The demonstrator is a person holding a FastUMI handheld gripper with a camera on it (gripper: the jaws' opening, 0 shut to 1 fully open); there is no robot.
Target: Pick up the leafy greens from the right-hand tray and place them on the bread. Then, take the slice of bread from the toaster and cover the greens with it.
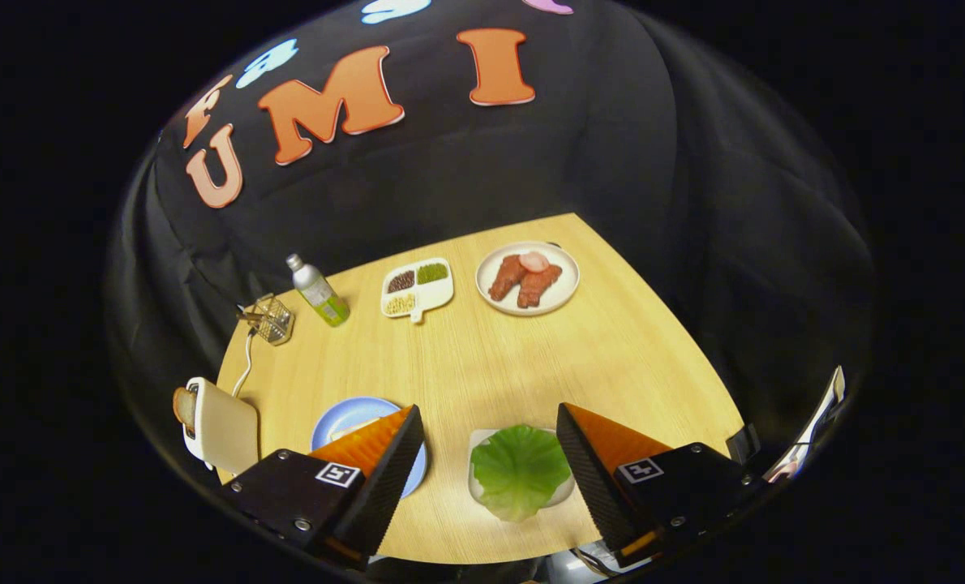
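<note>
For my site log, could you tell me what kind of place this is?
Probably a staged kitchen-style booth: a wooden table with a toaster, a plate of meat and a lettuce leaf between the gripper's open jaws.

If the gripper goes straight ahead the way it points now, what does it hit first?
Most likely the greens on their tray: they lie between the open gripper's fingers, just ahead. Height above them is hard to judge; beyond is bare table.

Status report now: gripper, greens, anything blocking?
Gripper open, holding nothing. Leafy greens on tray, between the fingers. Bread slice in toaster. Path clear.
</note>
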